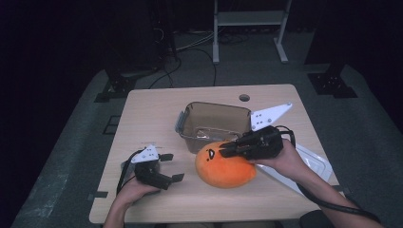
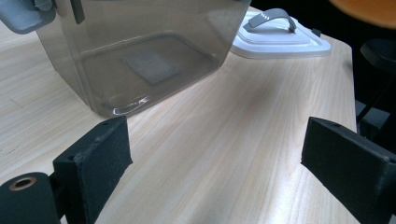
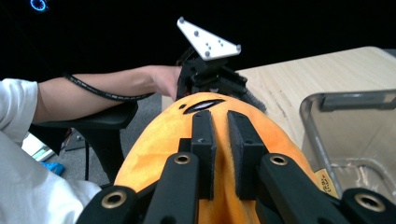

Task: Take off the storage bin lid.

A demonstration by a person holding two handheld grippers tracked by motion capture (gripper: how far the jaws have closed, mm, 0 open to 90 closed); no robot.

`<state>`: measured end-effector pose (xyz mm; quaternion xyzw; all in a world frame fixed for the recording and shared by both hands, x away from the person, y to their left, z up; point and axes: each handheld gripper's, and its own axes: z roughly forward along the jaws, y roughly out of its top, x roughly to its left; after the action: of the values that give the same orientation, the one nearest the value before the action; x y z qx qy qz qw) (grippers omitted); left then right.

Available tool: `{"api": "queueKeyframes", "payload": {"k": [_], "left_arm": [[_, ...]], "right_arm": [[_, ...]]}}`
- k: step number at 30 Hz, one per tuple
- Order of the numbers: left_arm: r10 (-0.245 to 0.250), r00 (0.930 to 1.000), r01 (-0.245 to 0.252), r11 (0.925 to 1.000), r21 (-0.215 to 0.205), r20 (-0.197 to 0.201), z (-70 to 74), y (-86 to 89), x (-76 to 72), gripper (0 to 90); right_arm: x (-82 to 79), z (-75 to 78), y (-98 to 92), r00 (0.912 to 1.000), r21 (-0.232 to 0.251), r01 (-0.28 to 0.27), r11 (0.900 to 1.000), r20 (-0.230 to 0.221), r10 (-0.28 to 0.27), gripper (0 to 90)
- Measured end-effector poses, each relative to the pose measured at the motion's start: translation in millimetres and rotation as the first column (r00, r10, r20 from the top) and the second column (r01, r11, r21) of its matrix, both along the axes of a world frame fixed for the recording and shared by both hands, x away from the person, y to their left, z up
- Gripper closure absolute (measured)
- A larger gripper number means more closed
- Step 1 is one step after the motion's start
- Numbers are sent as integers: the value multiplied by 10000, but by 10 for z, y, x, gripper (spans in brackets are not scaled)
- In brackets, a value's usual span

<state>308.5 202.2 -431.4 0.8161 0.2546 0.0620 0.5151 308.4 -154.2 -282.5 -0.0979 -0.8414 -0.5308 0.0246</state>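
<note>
An orange plush toy [image 1: 223, 167] with a small black face hangs just above the table in front of the bin. My right gripper [image 1: 223, 149] comes in from the right, shut on a fold of fabric on the toy's top. The right gripper view shows the two jaws [image 3: 222, 117] close together, pinching the orange plush [image 3: 154, 140]. My left gripper [image 1: 173, 166] rests on the table at the front left, open with nothing between its fingers [image 2: 98, 154]. The toy's underside [image 2: 369, 8] shows at the top right of the left gripper view.
A clear grey plastic bin [image 1: 190, 135] stands open mid-table, with a flat grey patch on its floor [image 2: 149, 65]. Its white lid [image 1: 316, 164] with a grey handle [image 2: 273, 18] lies at the table's right edge. Bare wood [image 2: 224, 121] lies before the left gripper.
</note>
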Motion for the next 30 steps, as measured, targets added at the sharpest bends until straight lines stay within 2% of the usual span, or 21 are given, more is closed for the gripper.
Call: {"api": "queueKeyframes", "payload": {"k": [10,18,30], "left_arm": [[6,10000,-6,10000,-17,55,10,1,-5,75],[11,10000,-11,10000,-12,83,10,2,-2,75],[9,10000,-9,10000,-36,69,8,0,-7,75]], "right_arm": [[120,197,67,9995,-114,251,9996,199,-249,809],[291,333,85,9984,-7,479,9989,307,-478,809],[580,377,115,9945,-235,1001,9947,334,-993,810]]}}
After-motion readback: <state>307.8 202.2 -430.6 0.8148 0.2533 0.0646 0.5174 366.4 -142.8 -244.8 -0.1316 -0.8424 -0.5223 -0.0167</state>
